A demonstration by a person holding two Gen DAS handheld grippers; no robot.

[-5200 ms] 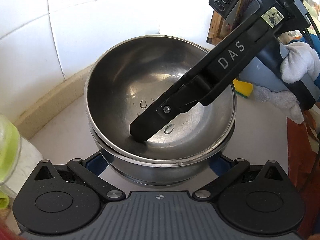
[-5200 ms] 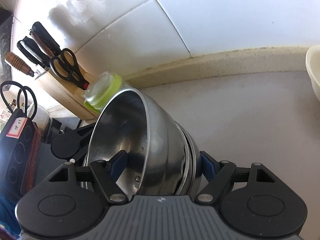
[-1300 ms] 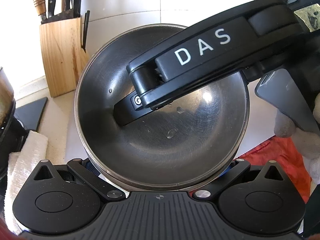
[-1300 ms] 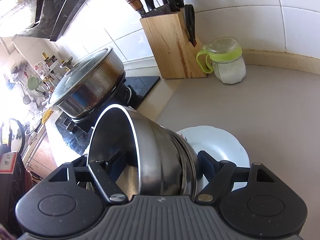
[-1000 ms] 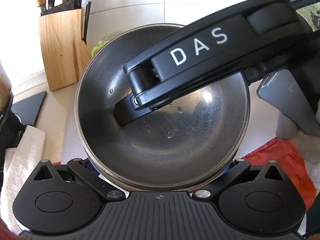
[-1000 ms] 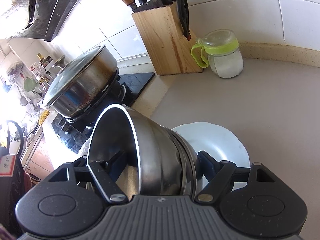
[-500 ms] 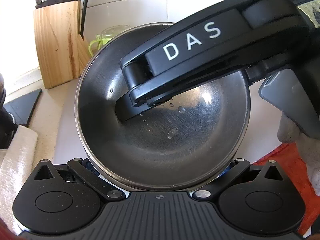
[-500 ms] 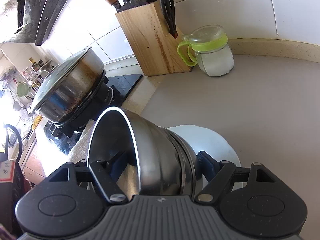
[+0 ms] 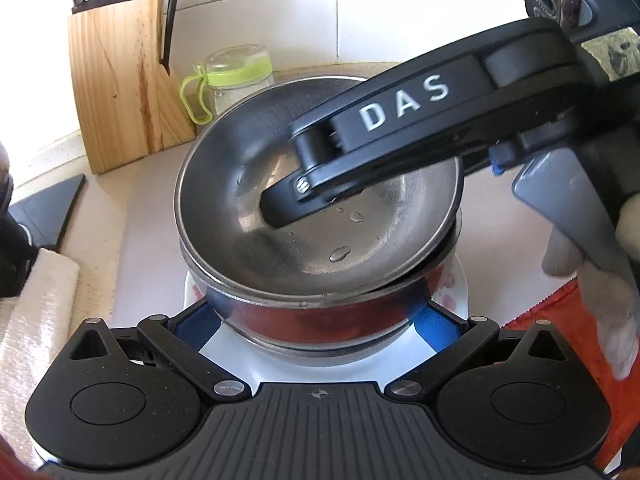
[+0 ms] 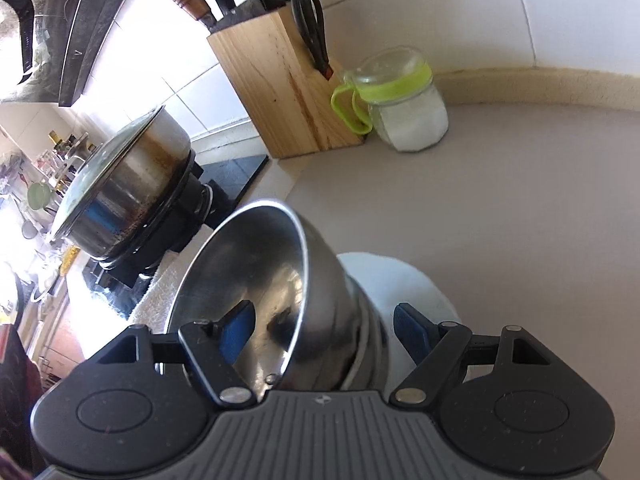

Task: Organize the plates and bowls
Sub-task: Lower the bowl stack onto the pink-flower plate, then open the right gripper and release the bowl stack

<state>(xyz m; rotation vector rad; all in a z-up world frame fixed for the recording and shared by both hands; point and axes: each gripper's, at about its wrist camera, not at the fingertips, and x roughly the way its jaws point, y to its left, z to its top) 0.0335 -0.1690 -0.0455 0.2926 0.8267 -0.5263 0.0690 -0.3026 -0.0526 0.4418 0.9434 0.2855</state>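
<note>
Straddling the nested steel bowls on the white plate, our left gripper and right gripper both stand released, fingers off the steel.

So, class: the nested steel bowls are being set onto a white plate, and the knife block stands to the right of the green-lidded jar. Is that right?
Not quite. The steel bowls are over the white plate, but the knife block stands left of the green-lidded jar, as both wrist views show.
</note>
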